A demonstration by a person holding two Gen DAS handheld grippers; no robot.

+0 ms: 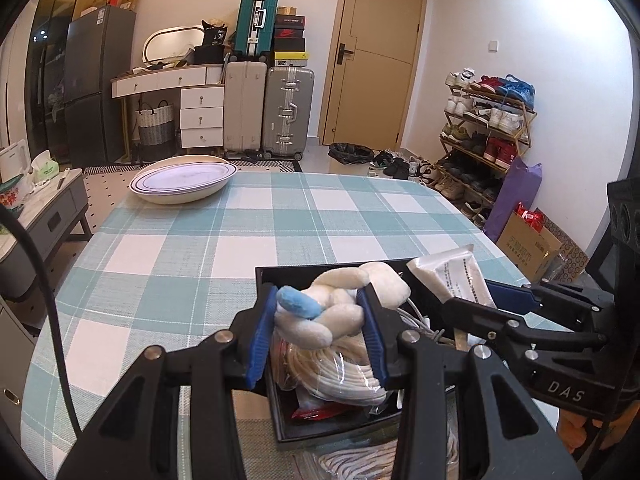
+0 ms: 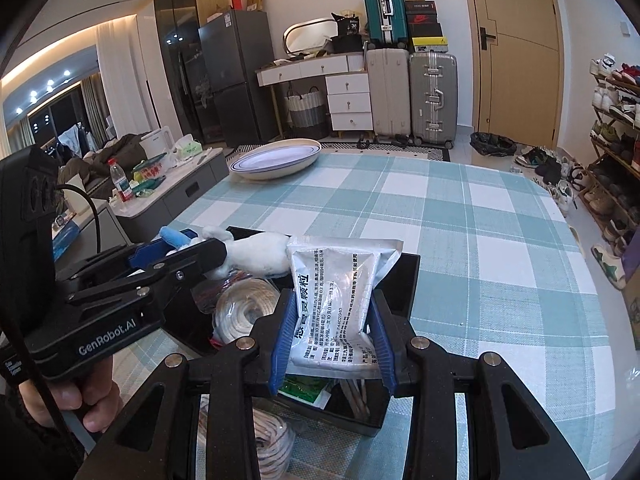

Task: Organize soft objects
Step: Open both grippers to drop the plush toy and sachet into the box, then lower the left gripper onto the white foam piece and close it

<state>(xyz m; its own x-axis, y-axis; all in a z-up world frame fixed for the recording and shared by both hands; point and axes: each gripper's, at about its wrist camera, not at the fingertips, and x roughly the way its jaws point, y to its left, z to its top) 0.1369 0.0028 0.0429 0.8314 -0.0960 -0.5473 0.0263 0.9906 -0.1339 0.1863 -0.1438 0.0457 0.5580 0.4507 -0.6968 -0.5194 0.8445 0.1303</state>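
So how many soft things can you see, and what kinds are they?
Plush toy, in the left gripper: 1
Silver packet, in the right gripper: 1
Rope coils, one in the black box, one outside: 2
Total: 4

Checked table (image 1: 280,216), white oval dish (image 1: 182,182) far corner, black tray (image 2: 408,276) near edge
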